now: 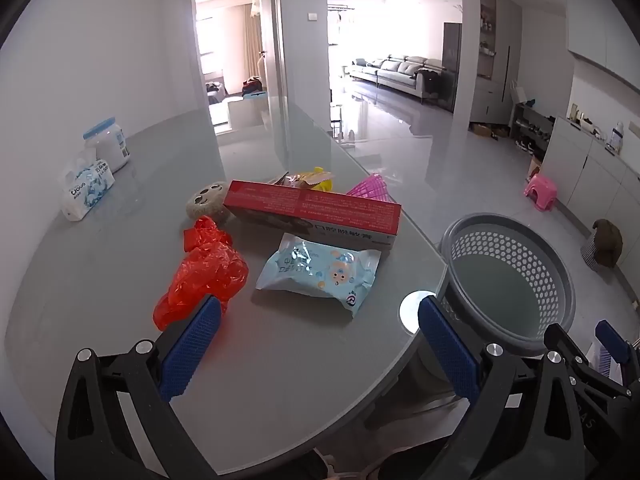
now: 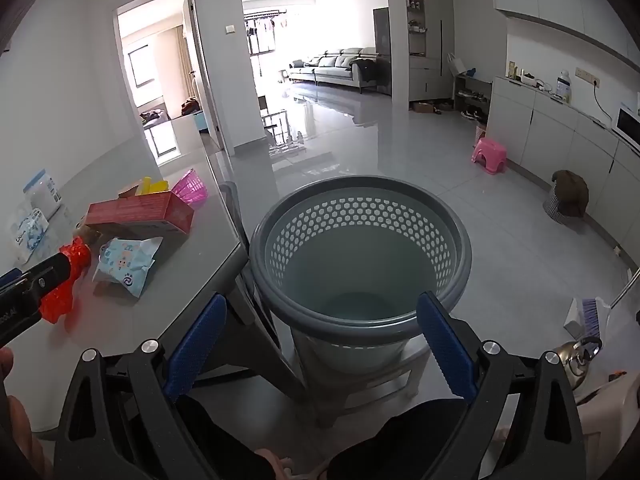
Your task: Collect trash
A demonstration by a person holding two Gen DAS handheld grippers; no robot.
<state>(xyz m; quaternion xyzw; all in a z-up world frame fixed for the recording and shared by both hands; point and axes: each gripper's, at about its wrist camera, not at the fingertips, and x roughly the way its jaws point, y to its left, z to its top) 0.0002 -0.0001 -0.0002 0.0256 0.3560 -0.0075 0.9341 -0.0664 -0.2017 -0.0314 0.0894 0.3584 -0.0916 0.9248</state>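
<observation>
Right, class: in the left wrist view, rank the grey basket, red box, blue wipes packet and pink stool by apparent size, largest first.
1. grey basket, nearest
2. red box
3. blue wipes packet, close to the box
4. pink stool, far off, so unsure

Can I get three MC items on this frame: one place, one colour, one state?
1. Where is the bin?
A. on the table
B. beside the table edge, off it
C. behind the sofa

2. What colour is the crumpled bag?
A. red
B. green
C. black

3. How does the left gripper stand?
A. shut on the bag
B. shut on the wipes pack
C. open, holding nothing

Key: 1 B, the bin stands below and past the table rim. 2 A, the bag by the left finger is bright red. 3 C, both blue pads stand wide apart with only bare tabletop between them; the wipes pack lies ahead, untouched.
</observation>
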